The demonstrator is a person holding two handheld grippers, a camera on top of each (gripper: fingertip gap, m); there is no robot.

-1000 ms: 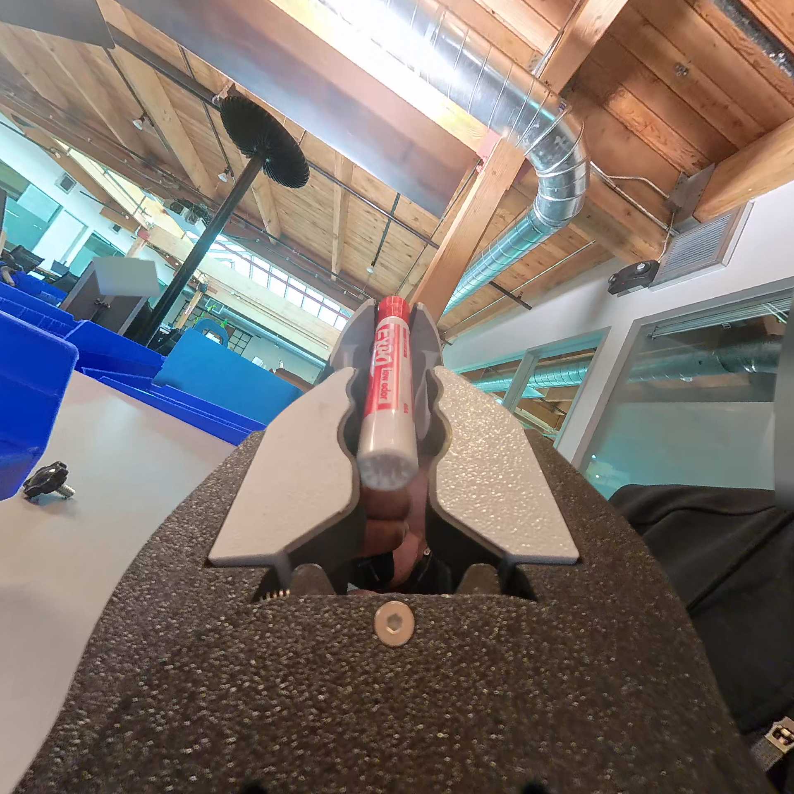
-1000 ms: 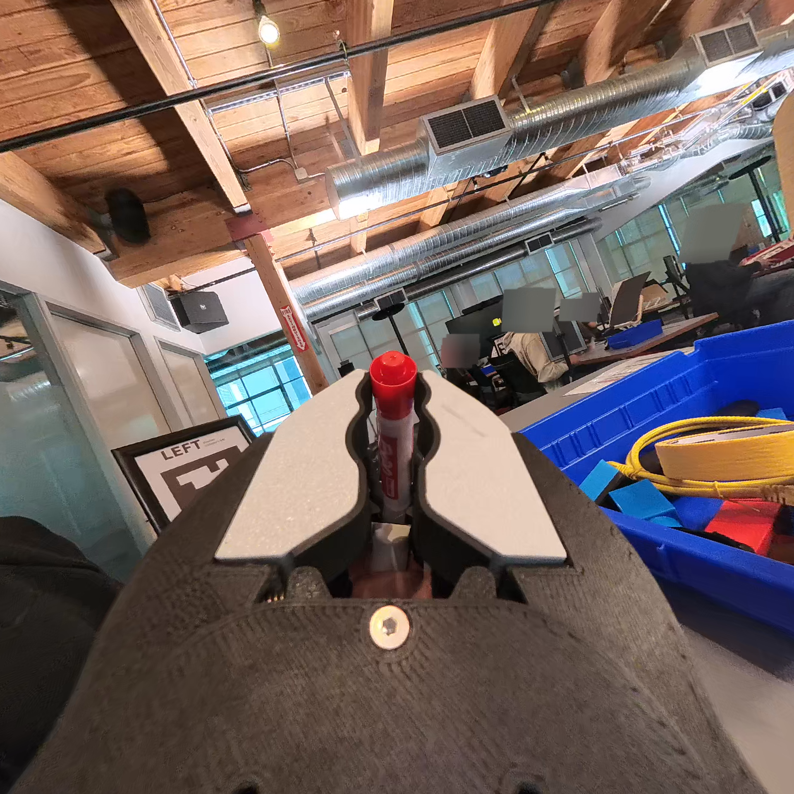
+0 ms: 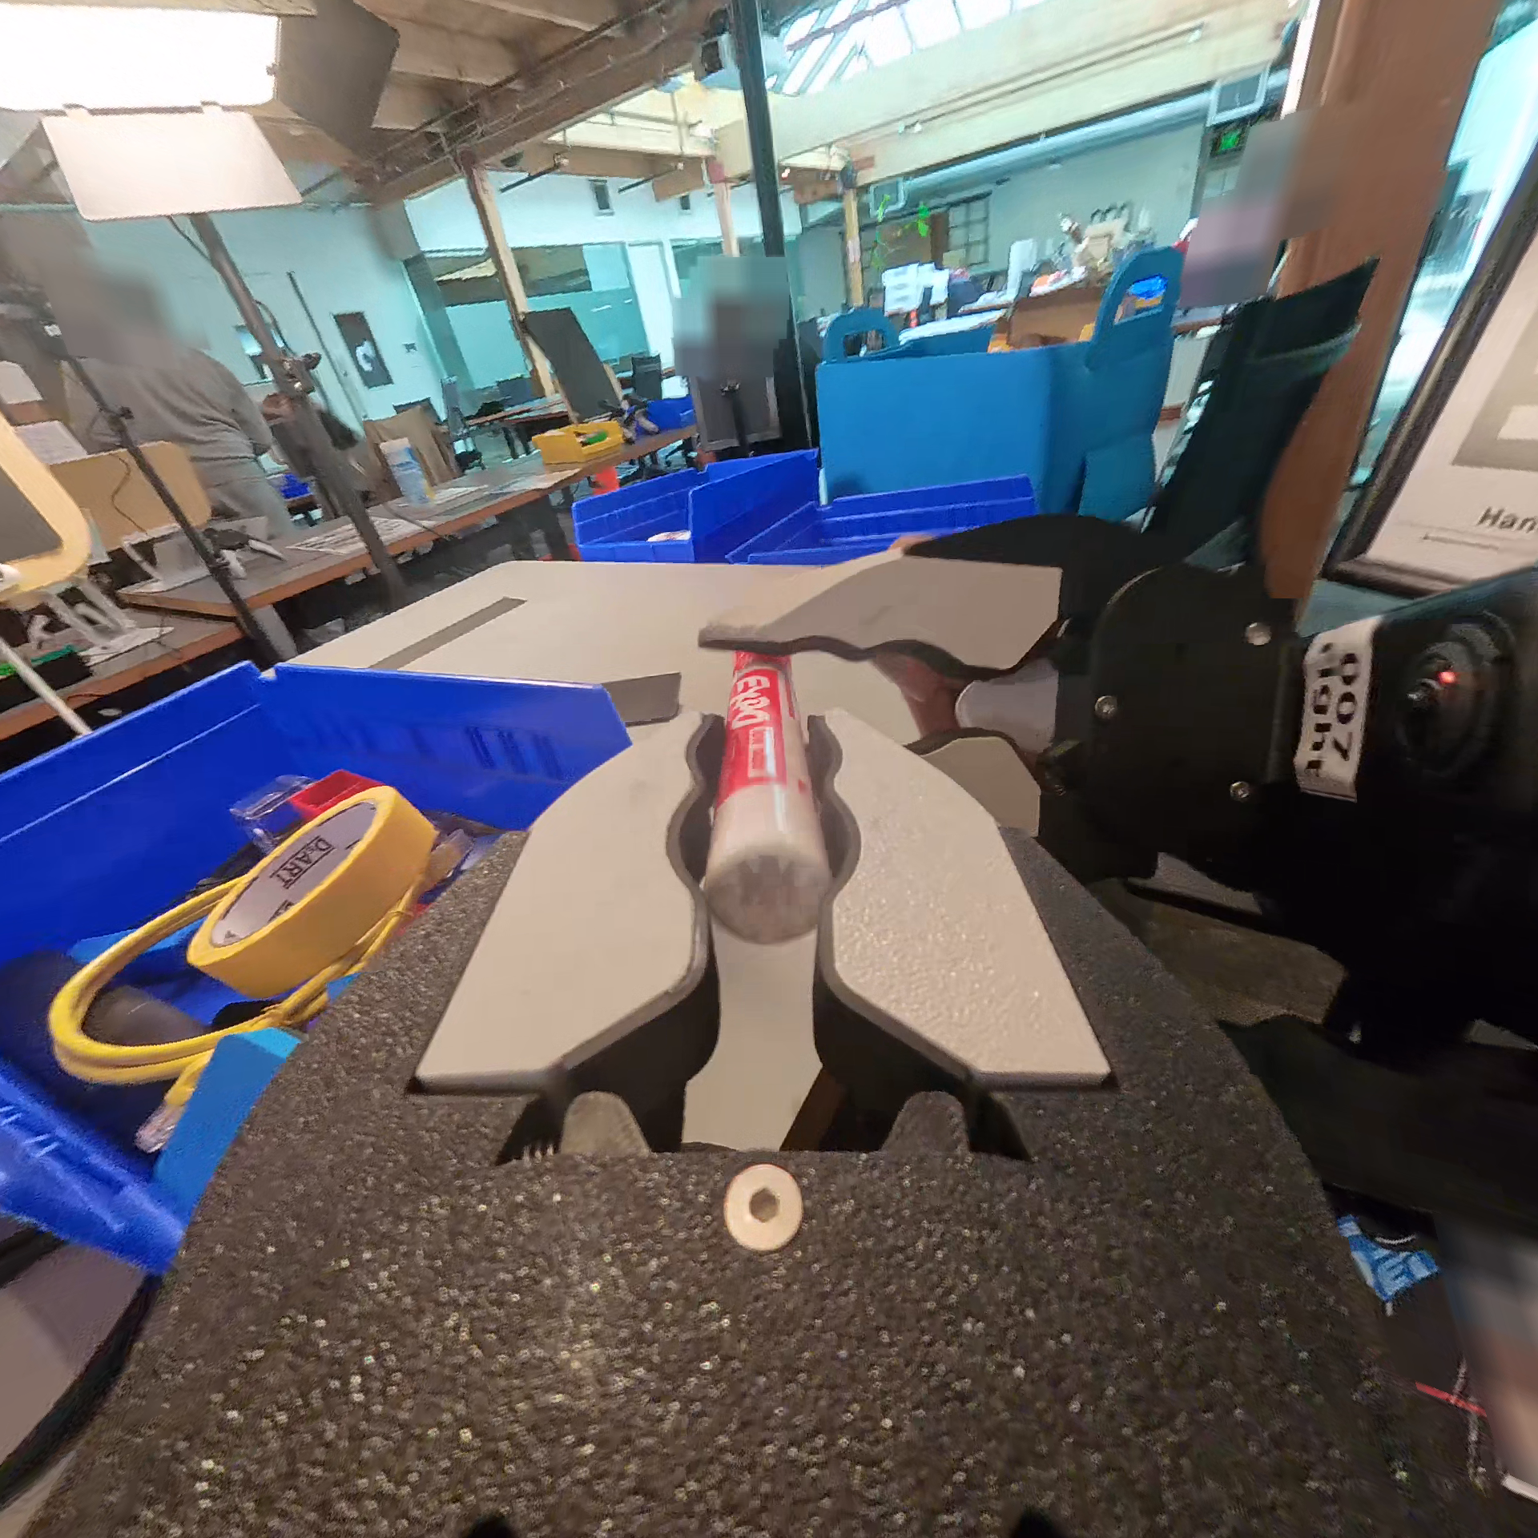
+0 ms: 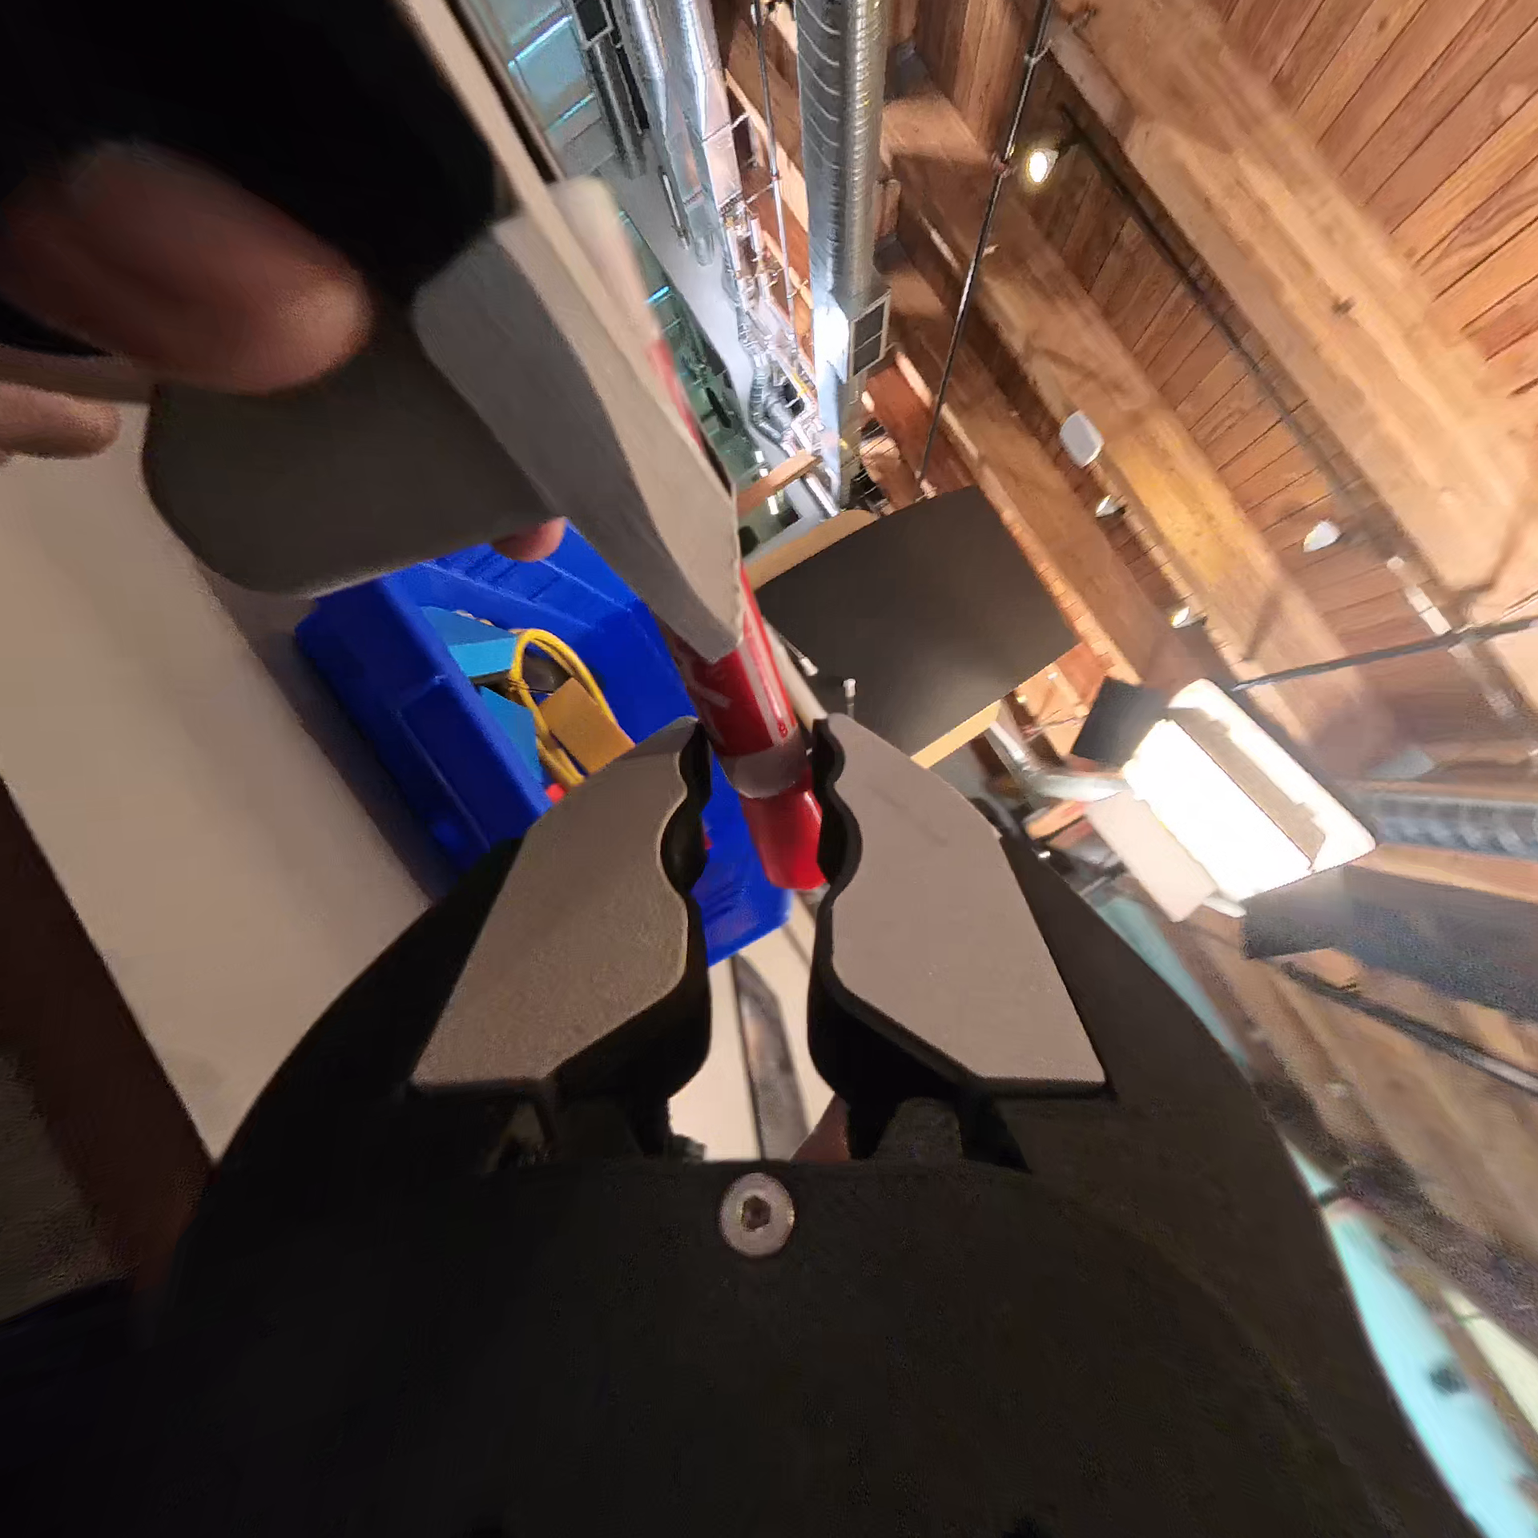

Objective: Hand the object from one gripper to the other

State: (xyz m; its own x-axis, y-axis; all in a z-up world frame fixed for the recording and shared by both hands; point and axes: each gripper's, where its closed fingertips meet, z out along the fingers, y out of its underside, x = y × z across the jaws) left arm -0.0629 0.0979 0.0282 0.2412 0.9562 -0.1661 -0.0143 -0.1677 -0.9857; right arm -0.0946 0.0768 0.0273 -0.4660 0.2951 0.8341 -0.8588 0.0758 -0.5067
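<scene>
Two claws, L claw (image 3: 761, 741) clamps marker (image 3: 761, 799) – R claw (image 4: 757, 749) straddles cap

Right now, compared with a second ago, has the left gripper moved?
Yes. The left gripper pitched down: its view was mostly ceiling above the grey table; now it looks level across that table and the blue bin, shut on the red marker.

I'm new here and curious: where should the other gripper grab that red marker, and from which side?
The red cap, probably: it juts free beyond the left gripper, which clamps the marker by its barrel. Come crosswise from the right, as the open right gripper does, one finger on each side of the round cap.
</scene>
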